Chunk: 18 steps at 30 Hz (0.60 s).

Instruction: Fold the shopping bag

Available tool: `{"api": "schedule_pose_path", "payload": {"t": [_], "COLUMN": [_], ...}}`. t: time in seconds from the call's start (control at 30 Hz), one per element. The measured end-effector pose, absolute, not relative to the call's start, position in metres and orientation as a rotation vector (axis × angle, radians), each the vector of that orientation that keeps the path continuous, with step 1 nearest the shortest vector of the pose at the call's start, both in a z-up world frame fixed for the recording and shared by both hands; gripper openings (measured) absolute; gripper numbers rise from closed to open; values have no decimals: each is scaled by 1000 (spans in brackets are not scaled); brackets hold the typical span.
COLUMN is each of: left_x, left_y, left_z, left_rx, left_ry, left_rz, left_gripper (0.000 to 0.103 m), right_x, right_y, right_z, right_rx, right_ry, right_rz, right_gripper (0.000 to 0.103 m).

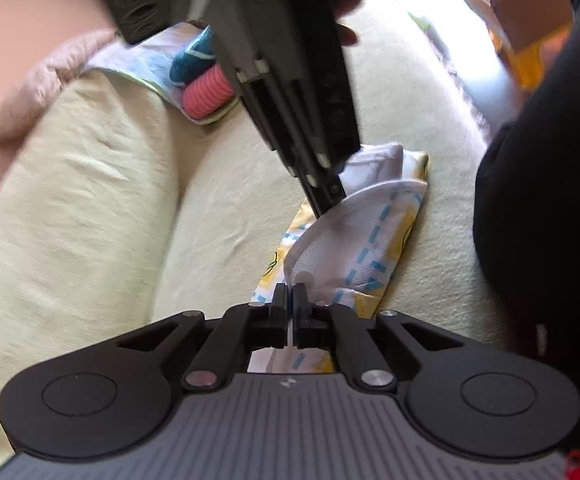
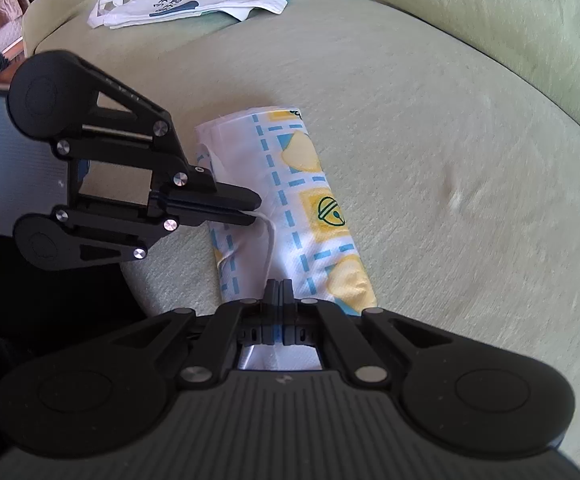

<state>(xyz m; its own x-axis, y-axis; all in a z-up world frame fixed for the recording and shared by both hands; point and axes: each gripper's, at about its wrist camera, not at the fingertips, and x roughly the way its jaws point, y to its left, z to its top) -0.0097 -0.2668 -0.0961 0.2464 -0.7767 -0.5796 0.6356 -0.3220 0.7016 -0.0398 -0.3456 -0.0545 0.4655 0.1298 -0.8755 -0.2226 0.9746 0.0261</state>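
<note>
Your left gripper (image 2: 252,210) pinches the shopping bag's (image 2: 290,208) thin white handle (image 2: 268,240); your right gripper (image 2: 279,286) is clamped on the bag's near end. The bag lies folded into a narrow strip mid-cushion on the sofa (image 2: 450,160), another bag (image 2: 186,4) near its back edge.

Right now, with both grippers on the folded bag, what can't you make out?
- Near end of the shopping bag: right wrist view, hidden under the right gripper.
- Left gripper grip on the white edge: left wrist view, contact too close to judge.
- Second bag: print too small to read.
</note>
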Motion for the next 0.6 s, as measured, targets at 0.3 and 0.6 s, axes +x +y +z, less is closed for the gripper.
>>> {"api": "schedule_pose_path", "payload": {"t": [0.3, 0.6], "left_x": [25, 34], "left_y": [-292, -300], "left_z": [-61, -53], "left_rx": [1304, 1459], "left_ry": [59, 118], "left_rz": [-1669, -1803], "left_gripper": [17, 20], "right_x": [-44, -44], "right_y": [-346, -349], "right_z": [-54, -56], "right_rx": [-95, -77], "right_ry": [1050, 1037], "right_rz": [206, 209], "right_gripper": [0, 0]}}
